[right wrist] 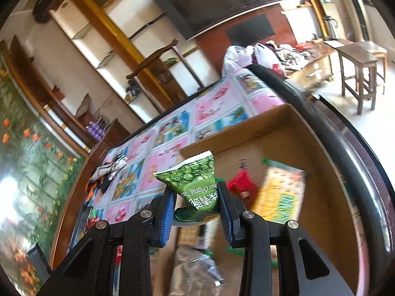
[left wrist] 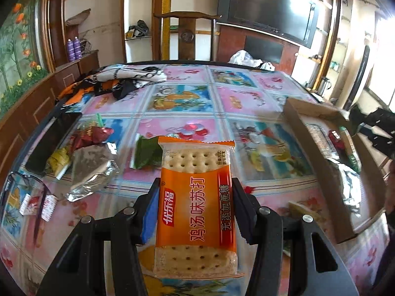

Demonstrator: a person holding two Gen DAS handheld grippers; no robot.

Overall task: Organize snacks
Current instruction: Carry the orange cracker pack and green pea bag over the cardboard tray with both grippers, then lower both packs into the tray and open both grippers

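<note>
Left tool point(left wrist: 195, 212) pinches 优乐福 cracker pack point(left wrist: 196, 204); right tool point(right wrist: 197, 204) pinches "Original" pea packet point(right wrist: 195, 182)

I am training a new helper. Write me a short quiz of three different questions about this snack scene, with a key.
1. True or false: the left gripper holds an orange soda-cracker packet.
2. What does the right gripper hold: (a) a red candy, (b) a small green pea-snack bag, (c) nothing?
3. Fill in: the right gripper's bag hangs over the brown cardboard ____.

Key: 1 true; 2 b; 3 box.
</note>
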